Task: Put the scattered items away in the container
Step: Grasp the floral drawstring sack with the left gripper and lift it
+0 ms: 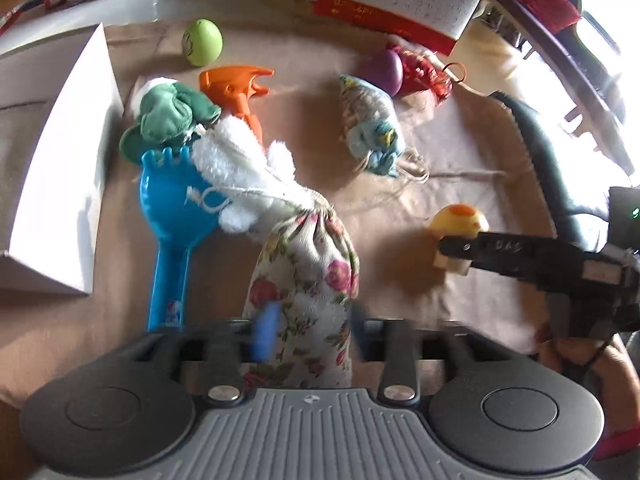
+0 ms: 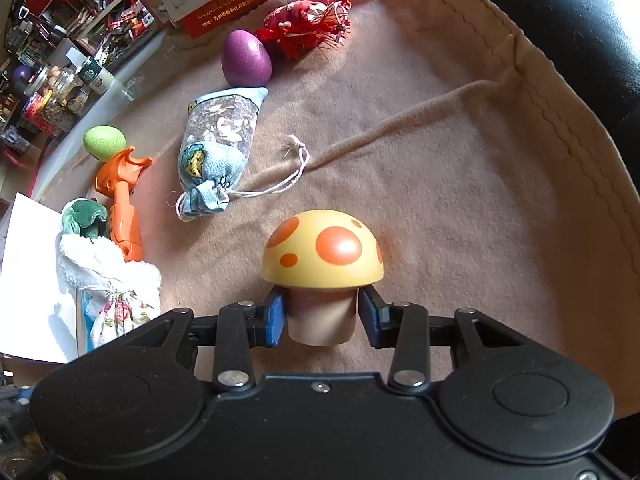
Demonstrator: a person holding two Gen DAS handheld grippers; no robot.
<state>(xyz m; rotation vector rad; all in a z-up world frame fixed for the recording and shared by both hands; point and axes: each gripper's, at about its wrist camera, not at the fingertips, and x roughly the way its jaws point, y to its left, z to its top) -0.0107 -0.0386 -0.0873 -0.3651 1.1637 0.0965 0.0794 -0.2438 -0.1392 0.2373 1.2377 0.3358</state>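
Left wrist view: steep downward look along claw, close over floral pouch (image 1: pixel 308 276). Right wrist view: same tilt, close on mushroom (image 2: pixel 323 264). Shared: mushroom, beige cloth (image 2: pixel 440 200), eggs, pouches.

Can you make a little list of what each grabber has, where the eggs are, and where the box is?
left gripper: floral pouch between its pads
right gripper: shut on mushroom stem
green egg: on cloth, beside orange sprayer
purple egg: beside red sachet
white box: at the left edge, nothing visible in it
blue rake: under white plush
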